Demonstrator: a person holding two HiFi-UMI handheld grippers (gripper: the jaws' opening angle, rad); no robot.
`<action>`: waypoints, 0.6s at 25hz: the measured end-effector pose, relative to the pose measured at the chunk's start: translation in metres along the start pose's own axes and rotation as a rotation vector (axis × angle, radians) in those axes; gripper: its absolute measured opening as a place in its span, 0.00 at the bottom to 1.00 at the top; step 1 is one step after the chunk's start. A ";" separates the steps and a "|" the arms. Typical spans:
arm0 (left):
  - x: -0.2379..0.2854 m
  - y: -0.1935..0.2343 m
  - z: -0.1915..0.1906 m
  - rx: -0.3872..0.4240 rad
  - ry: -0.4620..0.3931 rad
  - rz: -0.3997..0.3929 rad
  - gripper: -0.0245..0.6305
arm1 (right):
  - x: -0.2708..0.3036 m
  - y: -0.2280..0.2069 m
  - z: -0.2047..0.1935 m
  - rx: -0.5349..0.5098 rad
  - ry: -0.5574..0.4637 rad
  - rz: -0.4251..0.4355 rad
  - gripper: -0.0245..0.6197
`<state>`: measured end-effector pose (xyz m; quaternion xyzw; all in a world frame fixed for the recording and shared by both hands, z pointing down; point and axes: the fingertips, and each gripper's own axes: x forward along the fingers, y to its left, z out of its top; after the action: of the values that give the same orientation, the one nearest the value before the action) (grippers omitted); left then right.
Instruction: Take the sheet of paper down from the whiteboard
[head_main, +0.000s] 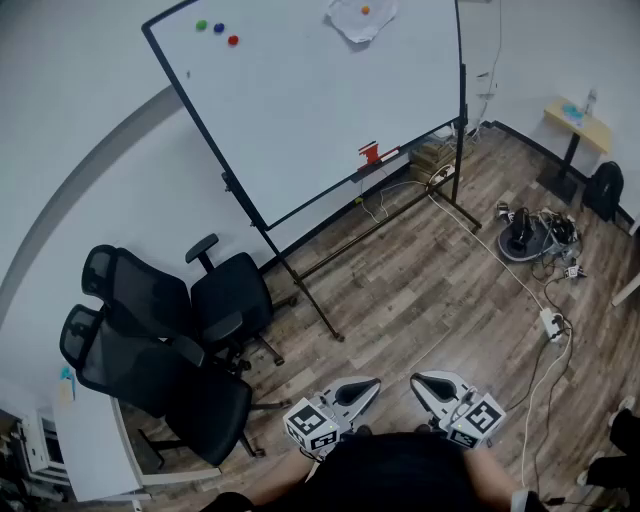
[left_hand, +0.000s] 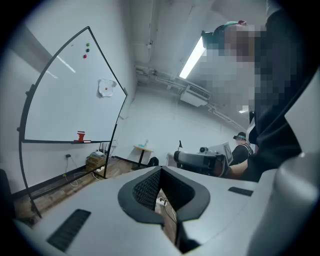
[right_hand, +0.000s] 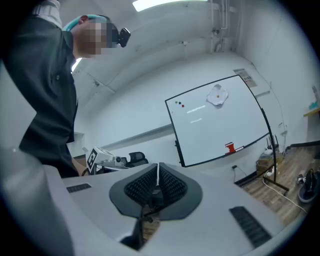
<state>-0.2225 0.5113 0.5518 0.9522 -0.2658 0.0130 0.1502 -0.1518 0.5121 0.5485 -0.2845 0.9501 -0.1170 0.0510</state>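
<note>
1. Paper sheet (head_main: 362, 18) is hanging crumpled at the top edge of the head view. An orange magnet (head_main: 365, 10) is sitting on it, holding it on the whiteboard (head_main: 310, 90), and it's well apart from both grippers.
2. At bottom centre, the left gripper (head_main: 362, 386) is pointing roughly level. In its own view its jaws are pressing together with nothing between them, and only floor is showing behind the pads.
3. Just to the right of it, the right gripper (head_main: 425, 383) is doing the same: jaws pressed together and gripping nothing. The board is showing far off at the right of its own view.
4. Moving outward, bare wooden floor (head_main: 420, 290) is stretching between the grippers and the board's black stand.
5. Over at lower left, two black office chairs (head_main: 190, 320) are standing side by side near the wall.
6. On the board, red, blue and green magnets (head_main: 218, 28) are clustering at its upper left corner, and a red eraser (head_main: 370, 152) is resting on the tray along its lower edge.
7. At the right, white cables are trailing across the floor past a power strip (head_main: 552, 322), and a small table (head_main: 577, 118) is standing at upper right.
</note>
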 end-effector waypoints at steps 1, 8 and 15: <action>0.001 0.000 0.001 0.003 -0.013 0.006 0.05 | 0.000 -0.004 -0.007 0.000 0.030 -0.021 0.08; 0.000 -0.005 -0.009 -0.029 -0.037 0.007 0.05 | 0.002 0.000 -0.014 -0.026 0.074 -0.024 0.08; 0.010 -0.018 -0.008 -0.034 -0.041 -0.012 0.05 | -0.011 0.012 -0.009 -0.004 0.006 0.012 0.08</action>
<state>-0.2043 0.5229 0.5559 0.9511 -0.2632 -0.0122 0.1610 -0.1504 0.5293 0.5548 -0.2788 0.9522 -0.1154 0.0485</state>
